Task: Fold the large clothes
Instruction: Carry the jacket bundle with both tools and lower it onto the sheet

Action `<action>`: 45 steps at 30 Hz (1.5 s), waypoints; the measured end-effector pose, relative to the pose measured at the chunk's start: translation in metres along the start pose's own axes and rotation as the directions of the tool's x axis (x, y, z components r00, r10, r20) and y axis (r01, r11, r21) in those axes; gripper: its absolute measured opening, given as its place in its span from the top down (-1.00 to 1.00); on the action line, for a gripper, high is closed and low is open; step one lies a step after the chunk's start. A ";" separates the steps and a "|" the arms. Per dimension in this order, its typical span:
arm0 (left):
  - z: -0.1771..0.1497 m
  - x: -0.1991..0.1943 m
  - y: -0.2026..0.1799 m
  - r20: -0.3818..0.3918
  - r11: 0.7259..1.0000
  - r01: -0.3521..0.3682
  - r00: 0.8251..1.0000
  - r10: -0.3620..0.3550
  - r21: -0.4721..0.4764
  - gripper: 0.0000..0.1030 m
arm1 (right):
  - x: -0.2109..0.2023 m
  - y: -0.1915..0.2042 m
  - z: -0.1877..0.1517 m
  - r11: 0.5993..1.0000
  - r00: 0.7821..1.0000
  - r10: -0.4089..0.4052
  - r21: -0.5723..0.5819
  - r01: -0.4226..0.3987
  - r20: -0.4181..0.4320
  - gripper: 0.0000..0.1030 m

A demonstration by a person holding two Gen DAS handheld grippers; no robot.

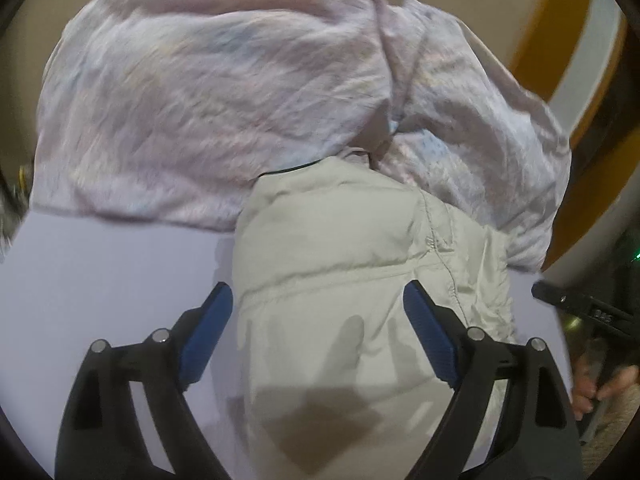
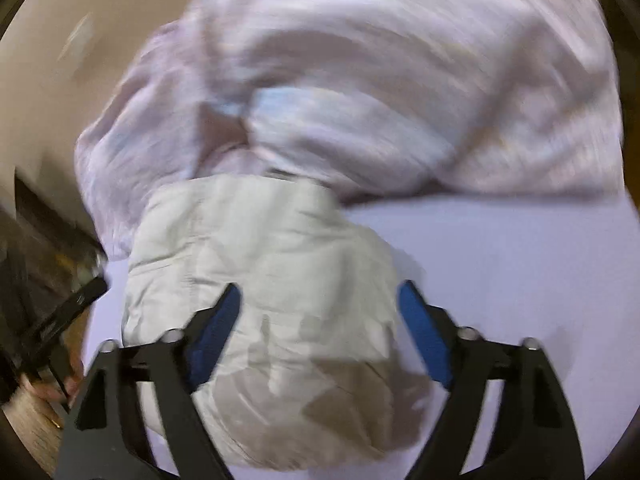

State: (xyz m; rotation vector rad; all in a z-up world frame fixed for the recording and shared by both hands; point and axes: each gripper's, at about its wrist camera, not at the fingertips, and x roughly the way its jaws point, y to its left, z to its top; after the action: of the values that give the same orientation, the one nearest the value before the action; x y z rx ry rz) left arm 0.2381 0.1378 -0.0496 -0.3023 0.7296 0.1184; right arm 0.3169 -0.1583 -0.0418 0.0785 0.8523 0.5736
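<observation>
A cream padded jacket [image 1: 340, 264] lies folded in a bundle on the pale lilac table [image 1: 100, 272]. My left gripper [image 1: 318, 300] hovers above its near half, open, blue pads apart and touching no cloth. In the blurred right wrist view the same jacket [image 2: 260, 248] sits below my right gripper [image 2: 320, 300], which is also open with nothing between its pads. Behind the jacket spreads a crumpled pink-white patterned cloth [image 1: 208, 92], [image 2: 380, 80], its edge overlapping the jacket's far end.
The other gripper's black tip [image 1: 576, 304] and a hand [image 1: 600, 388] show at the right edge of the left wrist view. A beige wall and an orange-and-white frame [image 1: 560, 40] stand behind the table. Bare table surface [image 2: 500, 272] lies right of the jacket.
</observation>
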 end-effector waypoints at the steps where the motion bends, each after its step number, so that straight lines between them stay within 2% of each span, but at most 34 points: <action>1: 0.001 0.004 -0.004 -0.006 1.000 -0.004 1.000 0.004 0.016 -0.68 | 0.004 0.013 0.001 0.997 1.000 -0.025 -0.075 0.026 0.015 -0.25; 3: 0.001 0.015 -0.017 -0.030 0.998 -0.015 0.999 0.016 0.059 -0.68 | 0.013 0.033 0.000 0.983 0.998 -0.046 -0.174 0.052 0.036 -0.02; 4: 0.000 0.019 -0.020 -0.037 0.997 -0.021 0.999 0.024 0.076 -0.68 | 0.020 0.039 0.000 0.977 0.997 -0.059 -0.204 0.067 0.044 0.03; 7: -0.007 0.037 -0.028 -0.077 0.988 -0.052 0.995 0.064 0.148 -0.68 | 0.048 0.030 -0.007 0.966 0.993 -0.117 -0.232 0.115 0.003 0.21; 9: -0.012 0.045 -0.030 -0.082 0.979 -0.076 0.992 0.093 0.191 -0.76 | 0.067 0.027 -0.014 0.955 0.988 -0.149 -0.264 0.133 -0.042 0.21; 13: -0.017 0.060 -0.030 -0.083 0.967 -0.108 0.988 0.131 0.231 -0.96 | 0.084 0.024 -0.024 0.956 0.986 -0.152 -0.263 0.130 -0.065 0.21; 18: -0.018 0.075 -0.027 -0.099 0.971 -0.118 0.985 0.141 0.208 -0.96 | 0.098 0.007 -0.030 0.975 0.991 -0.111 -0.202 0.094 -0.073 0.21; 26: -0.025 0.088 -0.026 -0.082 0.967 -0.142 0.983 0.162 0.214 -0.97 | 0.094 -0.001 -0.032 0.980 0.995 -0.098 -0.176 0.092 -0.026 0.21; 28: -0.025 0.089 -0.023 -0.082 0.967 -0.141 0.984 0.161 0.210 -0.97 | 0.081 -0.001 -0.024 0.987 0.998 -0.062 -0.144 0.064 0.020 0.21; 30: -0.025 0.090 -0.022 -0.083 0.968 -0.141 0.984 0.161 0.207 -0.97 | 0.063 0.000 -0.011 0.993 0.993 -0.025 -0.114 0.038 0.112 0.21; 31: -0.025 0.090 -0.022 -0.082 0.967 -0.144 0.983 0.164 0.209 -0.97 | 0.058 0.003 -0.003 0.993 0.988 -0.029 -0.111 0.047 0.154 0.21; 33: -0.025 0.090 -0.024 -0.079 0.966 -0.150 0.982 0.169 0.211 -0.97 | 0.062 0.007 0.008 0.989 0.984 -0.057 -0.126 0.079 0.170 0.21; 37: -0.025 0.090 -0.025 -0.073 0.967 -0.147 0.984 0.165 0.206 -0.97 | 0.090 0.003 0.015 0.980 0.983 -0.134 -0.130 0.151 0.128 0.21; 45: -0.026 0.091 -0.026 -0.052 0.969 -0.136 0.987 0.149 0.208 -0.97 | 0.122 -0.010 0.000 0.984 0.983 -0.146 -0.090 0.156 0.108 0.19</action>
State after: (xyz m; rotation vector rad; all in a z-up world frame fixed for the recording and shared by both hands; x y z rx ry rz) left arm 0.2940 0.1053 -0.1232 -0.0580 0.8236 0.1691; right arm 0.3844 -0.1049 -0.1284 -0.0466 0.7237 0.4640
